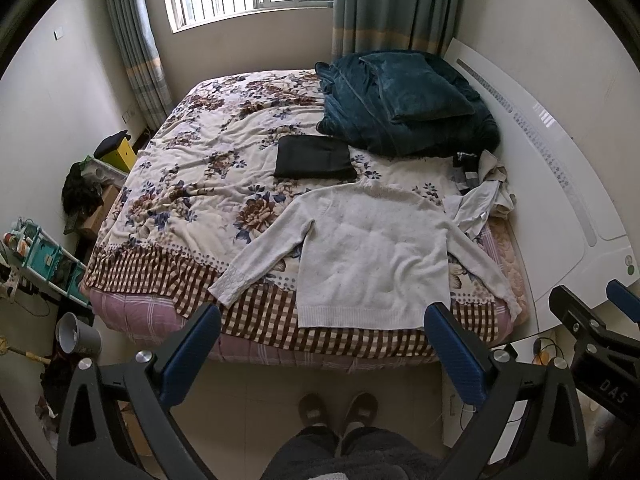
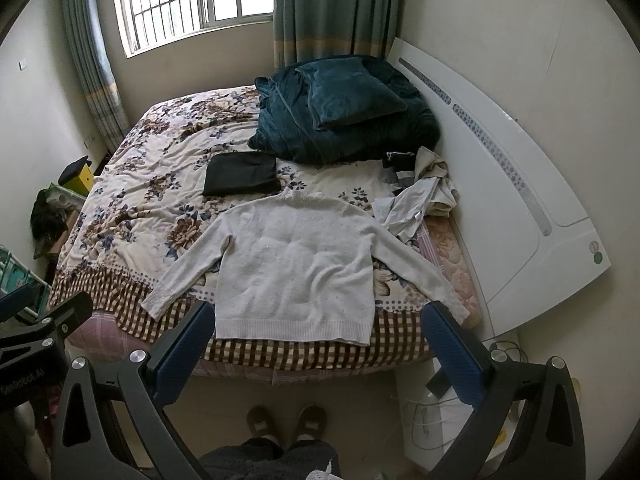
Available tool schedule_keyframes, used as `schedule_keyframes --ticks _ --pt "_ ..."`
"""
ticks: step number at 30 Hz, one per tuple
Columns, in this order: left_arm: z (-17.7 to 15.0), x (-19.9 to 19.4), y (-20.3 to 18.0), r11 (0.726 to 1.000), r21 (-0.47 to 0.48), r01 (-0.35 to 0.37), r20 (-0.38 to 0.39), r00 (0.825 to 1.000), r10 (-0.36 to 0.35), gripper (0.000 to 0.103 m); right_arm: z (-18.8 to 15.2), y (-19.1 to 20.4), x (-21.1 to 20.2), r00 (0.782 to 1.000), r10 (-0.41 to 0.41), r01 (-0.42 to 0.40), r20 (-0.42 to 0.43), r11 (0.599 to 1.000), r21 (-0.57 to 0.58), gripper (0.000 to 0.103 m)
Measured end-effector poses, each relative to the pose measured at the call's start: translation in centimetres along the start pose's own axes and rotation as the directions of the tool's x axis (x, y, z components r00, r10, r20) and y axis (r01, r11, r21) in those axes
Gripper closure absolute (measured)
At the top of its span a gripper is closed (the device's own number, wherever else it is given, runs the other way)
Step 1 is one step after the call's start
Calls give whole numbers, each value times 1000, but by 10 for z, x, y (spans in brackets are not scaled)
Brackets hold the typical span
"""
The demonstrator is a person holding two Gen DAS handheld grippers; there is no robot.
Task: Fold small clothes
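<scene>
We see a pale sweater (image 1: 372, 252) spread flat on the floral bed (image 1: 192, 168), sleeves angled outward, its hem at the checked edge nearest us. Behind it lies a folded black garment (image 1: 314, 158), and to the right a loose heap of clothes (image 1: 486, 188) (too crumpled to sort out). The left hand-held gripper (image 1: 322, 354) and right hand-held gripper (image 2: 318, 354) both hang above the floor, fingers spread wide, holding nothing.

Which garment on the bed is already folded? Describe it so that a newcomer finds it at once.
On the floral bedspread, look just in front of the teal blanket heap. There lies a flat black folded garment, a neat rectangle, unlike the spread white sweater and the crumpled pale clothes.
</scene>
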State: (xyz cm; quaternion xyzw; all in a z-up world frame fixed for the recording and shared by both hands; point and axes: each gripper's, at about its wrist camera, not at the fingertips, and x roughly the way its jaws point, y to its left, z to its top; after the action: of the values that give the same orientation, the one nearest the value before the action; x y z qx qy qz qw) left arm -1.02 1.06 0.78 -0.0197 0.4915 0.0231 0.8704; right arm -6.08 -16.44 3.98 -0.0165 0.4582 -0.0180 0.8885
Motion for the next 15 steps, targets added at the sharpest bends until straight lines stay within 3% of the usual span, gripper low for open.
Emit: schedule_keyframes --ticks 15 --pt "-1 -1 0 1000 -1 1 5 1000 -1 0 4 5 -5 1000 3 -3 5 1000 -1 0"
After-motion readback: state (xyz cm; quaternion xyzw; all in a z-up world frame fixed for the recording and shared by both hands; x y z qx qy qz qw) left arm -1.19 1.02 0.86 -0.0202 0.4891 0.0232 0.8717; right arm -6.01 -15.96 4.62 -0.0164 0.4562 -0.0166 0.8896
